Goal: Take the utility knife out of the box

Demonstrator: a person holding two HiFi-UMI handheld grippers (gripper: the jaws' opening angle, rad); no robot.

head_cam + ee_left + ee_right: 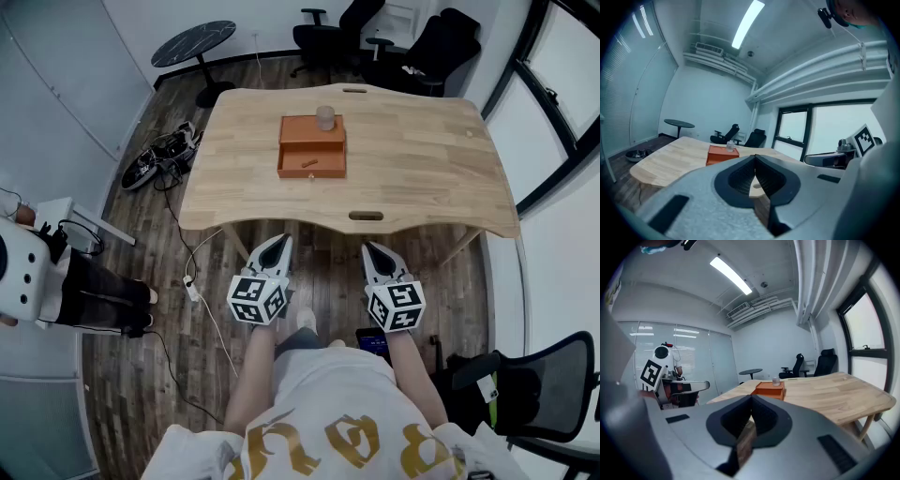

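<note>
**Status: Knife Not Yet Removed**

We take the small orange elongated item point(310, 164) to be the utility knife. It lies in the open orange rectangular box point(323, 155), upper centre of the head view, on the light wooden table point(422, 159). Below the table edge, the left gripper point(283, 240) and right gripper point(368, 247) have their jaws closed together on nothing. Approach, grasp and removal all remain.

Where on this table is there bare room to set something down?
The table is bare right of the orange box to the edge, left of it, and along the near edge. Crowded only at the box, a clear cup at its far end.
</note>
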